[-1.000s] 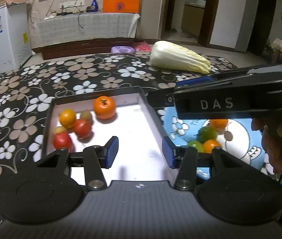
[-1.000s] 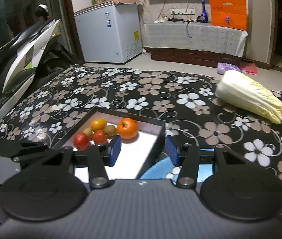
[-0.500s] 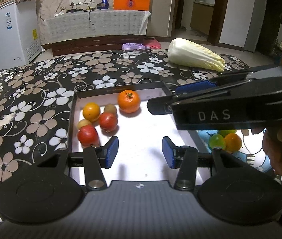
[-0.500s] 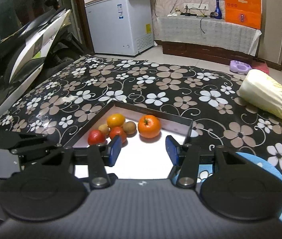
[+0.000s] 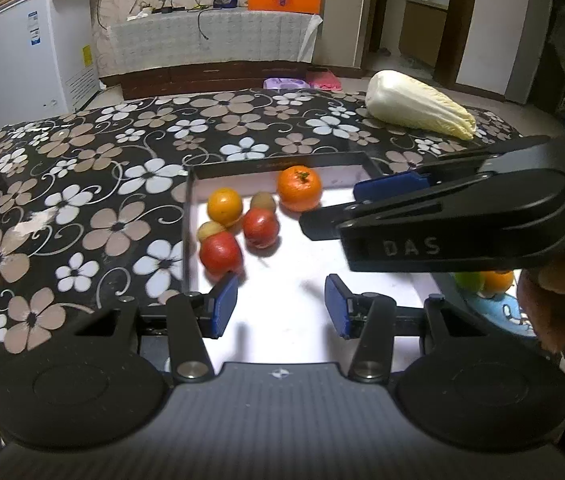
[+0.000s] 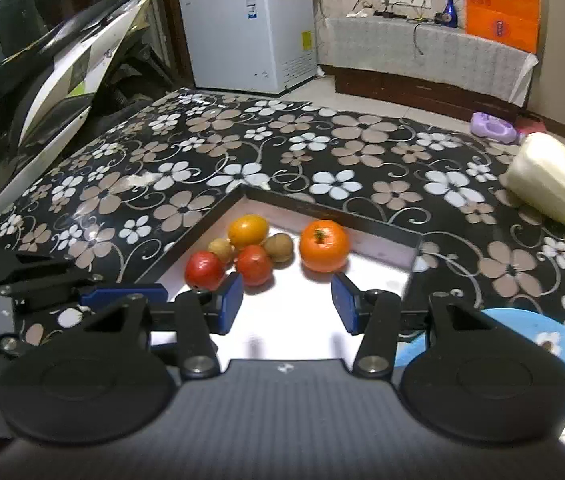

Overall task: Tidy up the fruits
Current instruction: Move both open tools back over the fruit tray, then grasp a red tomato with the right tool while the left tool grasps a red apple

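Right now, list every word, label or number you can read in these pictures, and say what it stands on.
"DAS": raised letters on the side of the black right gripper, seen from the left wrist.
White chest freezer: blue and yellow stickers, too small to read.
Orange paper bag: printed marks, blurred, unreadable.
Black-rimmed white tray: faint rim print, unreadable.

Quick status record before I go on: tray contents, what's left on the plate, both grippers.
tray: white base, dark rim, on the flowered cloth
in tray: large orange, yellow-orange fruit, two red fruits, two small brown fruits
blue plate: beside tray; green fruit and an orange one visible
left gripper: open, empty, over tray
right gripper: open, empty
cabbage: far corner of cloth
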The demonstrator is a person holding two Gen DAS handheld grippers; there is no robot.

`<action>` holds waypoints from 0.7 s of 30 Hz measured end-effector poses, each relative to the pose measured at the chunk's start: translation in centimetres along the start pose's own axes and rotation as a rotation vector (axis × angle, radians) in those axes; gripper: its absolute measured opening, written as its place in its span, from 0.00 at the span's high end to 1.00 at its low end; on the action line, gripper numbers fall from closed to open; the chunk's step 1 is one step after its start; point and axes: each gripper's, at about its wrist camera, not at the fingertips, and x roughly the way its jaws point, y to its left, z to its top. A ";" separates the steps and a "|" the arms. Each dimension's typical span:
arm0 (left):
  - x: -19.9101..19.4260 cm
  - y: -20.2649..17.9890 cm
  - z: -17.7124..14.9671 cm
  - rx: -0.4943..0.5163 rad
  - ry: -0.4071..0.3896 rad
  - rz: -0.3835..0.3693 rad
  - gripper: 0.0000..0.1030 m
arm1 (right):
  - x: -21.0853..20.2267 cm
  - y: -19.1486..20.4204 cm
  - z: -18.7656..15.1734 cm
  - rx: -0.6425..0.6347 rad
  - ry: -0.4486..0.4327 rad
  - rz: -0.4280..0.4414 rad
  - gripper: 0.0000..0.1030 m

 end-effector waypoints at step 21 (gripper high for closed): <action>-1.2 1.2 -0.8 0.024 -0.012 -0.021 0.47 | 7.3 2.4 1.1 -0.022 0.107 -0.011 0.68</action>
